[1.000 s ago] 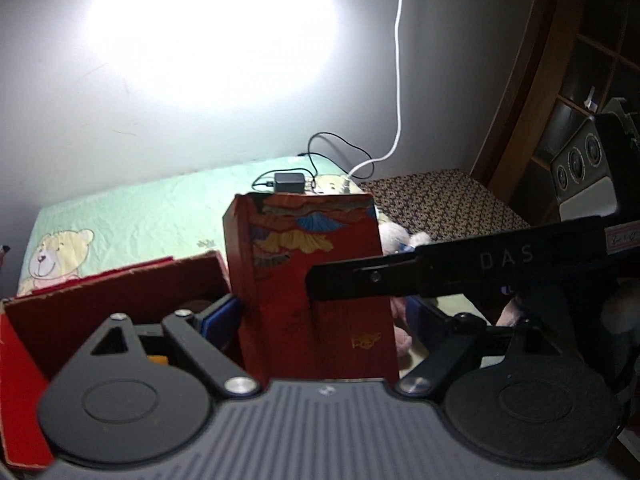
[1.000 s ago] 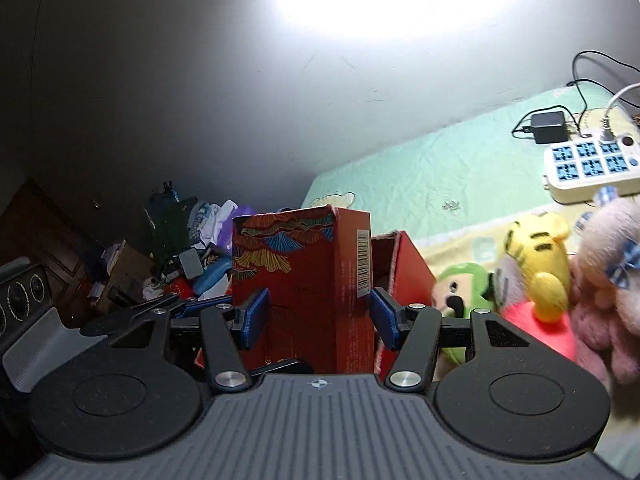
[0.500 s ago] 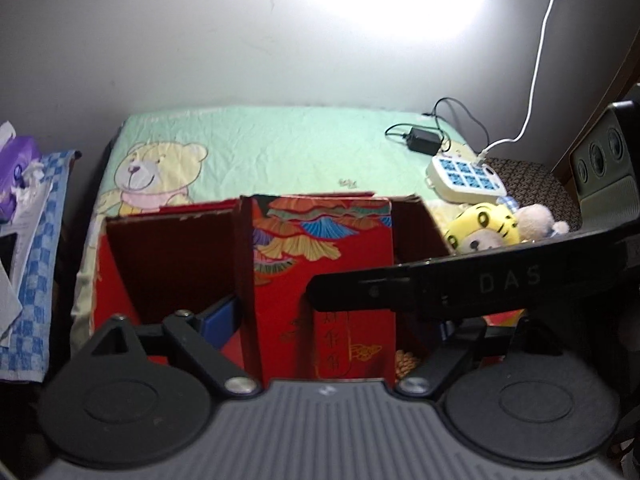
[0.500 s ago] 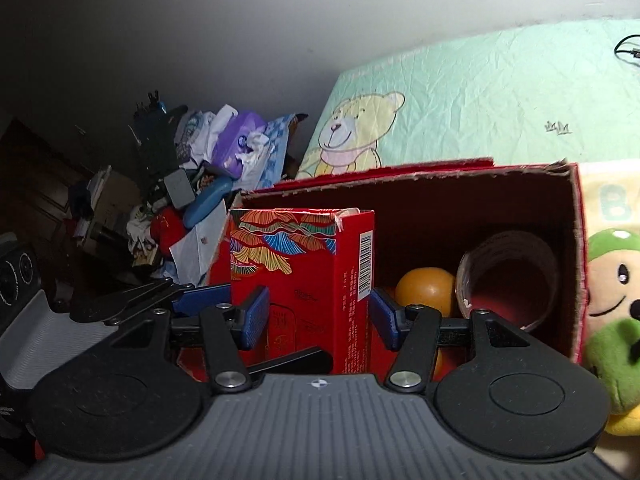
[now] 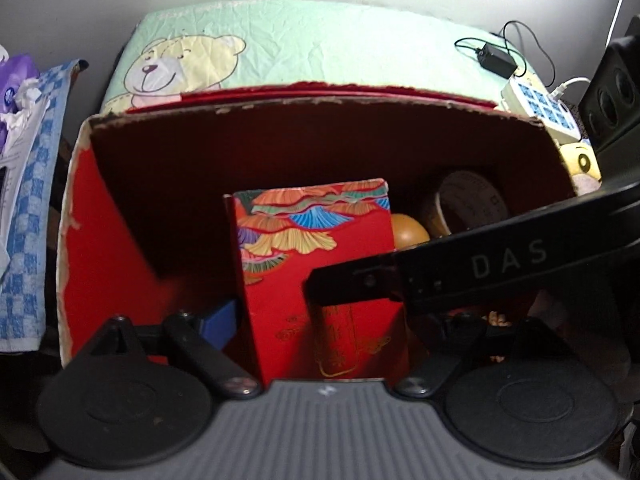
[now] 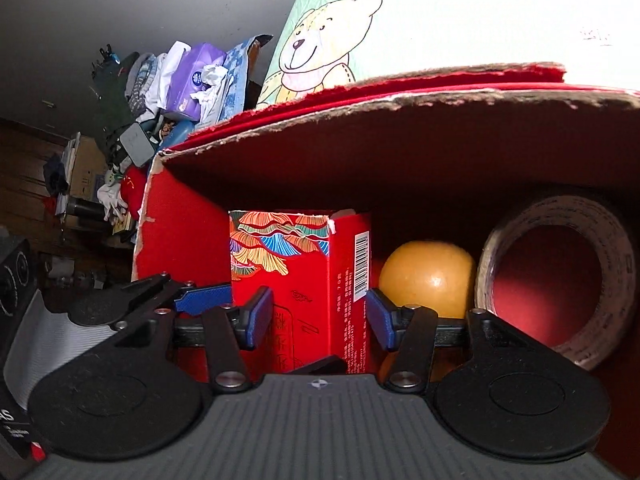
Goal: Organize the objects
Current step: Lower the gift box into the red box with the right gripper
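Inside the red carton (image 6: 180,216), we steady a printed red box (image 6: 300,280) with both grippers, left (image 5: 320,320) and right (image 6: 316,316), gripping opposite faces, beside orange (image 6: 426,276) and tape roll (image 6: 560,280).

An upright red patterned carton (image 5: 320,276) stands inside the open red cardboard box (image 5: 108,248), between the left hand-held gripper (image 5: 320,332) fingers. At two o'clock of it lie an orange round fruit (image 5: 408,232) and a beige tape roll (image 5: 468,204).
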